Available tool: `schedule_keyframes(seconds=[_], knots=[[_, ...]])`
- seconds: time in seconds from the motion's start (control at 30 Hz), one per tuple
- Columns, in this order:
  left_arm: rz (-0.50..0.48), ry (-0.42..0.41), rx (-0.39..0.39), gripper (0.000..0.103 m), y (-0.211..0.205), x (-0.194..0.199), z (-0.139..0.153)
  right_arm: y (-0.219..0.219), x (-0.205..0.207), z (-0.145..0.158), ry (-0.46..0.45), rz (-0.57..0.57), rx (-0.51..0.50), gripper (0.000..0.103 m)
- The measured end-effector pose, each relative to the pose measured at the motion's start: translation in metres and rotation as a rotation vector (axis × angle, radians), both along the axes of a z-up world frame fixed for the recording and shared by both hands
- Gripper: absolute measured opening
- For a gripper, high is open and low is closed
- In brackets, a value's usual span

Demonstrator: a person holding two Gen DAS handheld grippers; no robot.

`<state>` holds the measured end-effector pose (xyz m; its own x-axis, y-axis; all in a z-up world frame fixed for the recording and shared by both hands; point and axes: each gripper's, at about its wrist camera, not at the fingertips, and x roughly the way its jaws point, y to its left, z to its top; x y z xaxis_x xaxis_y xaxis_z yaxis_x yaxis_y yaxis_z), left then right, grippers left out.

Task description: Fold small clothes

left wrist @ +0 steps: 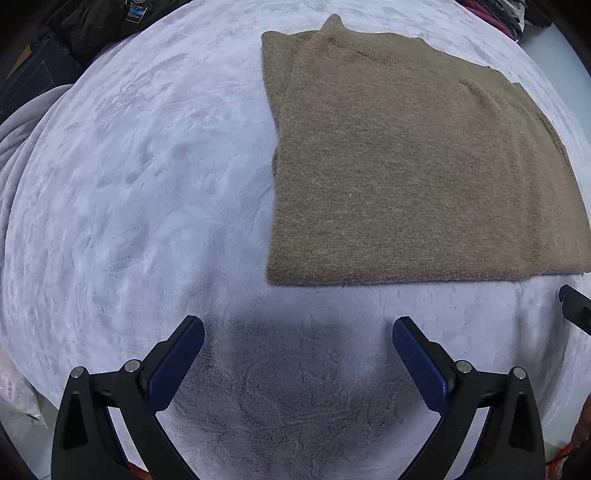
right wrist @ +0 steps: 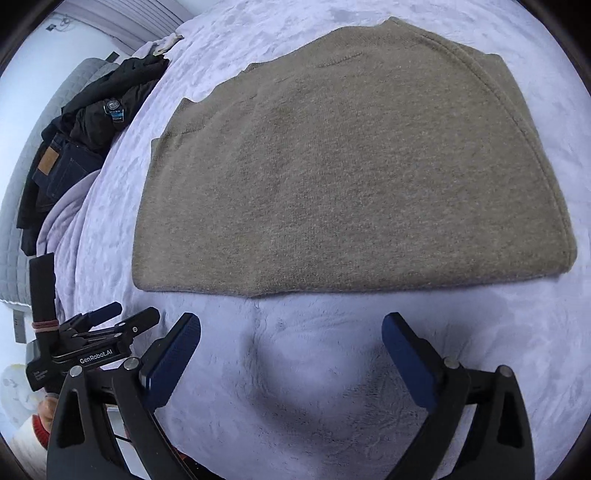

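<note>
An olive-brown knit sweater [left wrist: 417, 166] lies flat and folded on a pale lavender plush blanket [left wrist: 140, 177]; its near hem runs straight across. It also shows in the right wrist view [right wrist: 343, 177]. My left gripper [left wrist: 298, 325] is open and empty, a short way in front of the hem, near its left corner. My right gripper [right wrist: 291, 321] is open and empty, just in front of the hem's middle. The tip of the right gripper [left wrist: 572, 306] shows at the right edge of the left wrist view. The left gripper [right wrist: 99, 328] shows at lower left in the right wrist view.
Dark jeans and a black jacket [right wrist: 77, 129] are piled at the blanket's far left edge, also in the left wrist view [left wrist: 66, 40]. More clothes [left wrist: 495, 14] lie at the far right corner. The blanket [right wrist: 314, 369] spreads around the sweater.
</note>
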<state>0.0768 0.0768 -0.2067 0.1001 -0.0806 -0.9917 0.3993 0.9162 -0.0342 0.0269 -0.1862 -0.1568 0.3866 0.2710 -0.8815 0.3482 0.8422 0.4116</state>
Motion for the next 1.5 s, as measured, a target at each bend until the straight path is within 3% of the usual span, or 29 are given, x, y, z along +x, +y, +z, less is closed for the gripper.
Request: schedule_keyframes(seconds=[0.47,0.6,0.83,0.87,0.93,0.97,1.0,1.07,1.2,1.27,1.33,1.5], knots=[[0.019,0.007,-0.043,0.102,-0.045,-0.012,0.011,-0.02,-0.013,0.0,0.035,0.012,-0.054,0.099],[0.062,0.019,-0.076,0.102,-0.045,-0.01,0.015,-0.033,-0.019,0.003,0.039,-0.005,-0.088,0.099],[0.123,0.032,-0.107,0.102,-0.047,-0.002,0.013,-0.096,-0.035,0.014,0.025,-0.196,-0.212,0.099],[0.124,0.032,-0.109,0.102,-0.043,0.001,0.014,-0.107,-0.039,0.012,0.024,-0.239,-0.199,0.096],[0.126,0.031,-0.108,0.102,-0.044,0.004,0.012,-0.13,-0.045,0.005,0.037,-0.311,-0.146,0.074],[0.129,0.03,-0.106,0.102,-0.046,0.003,0.013,-0.139,-0.047,0.0,0.045,-0.336,-0.106,0.042],[0.133,0.025,-0.105,0.102,-0.047,0.003,0.014,-0.148,-0.049,-0.006,0.054,-0.353,-0.054,0.025],[0.136,0.01,-0.111,0.102,-0.045,0.0,0.017,-0.155,-0.052,-0.006,0.02,-0.338,0.024,0.021],[0.122,-0.019,-0.103,0.102,-0.052,0.0,0.022,-0.144,-0.054,0.012,0.008,-0.198,-0.125,0.017],[0.117,-0.005,-0.083,0.102,-0.055,-0.001,0.013,-0.15,-0.06,0.001,0.046,-0.206,-0.145,0.015],[0.117,0.002,-0.073,0.102,-0.058,-0.003,0.005,-0.158,-0.065,-0.012,0.06,-0.243,-0.103,0.015],[0.127,0.008,-0.065,0.102,-0.06,-0.007,-0.013,-0.154,-0.07,-0.003,0.062,-0.238,-0.134,0.016]])
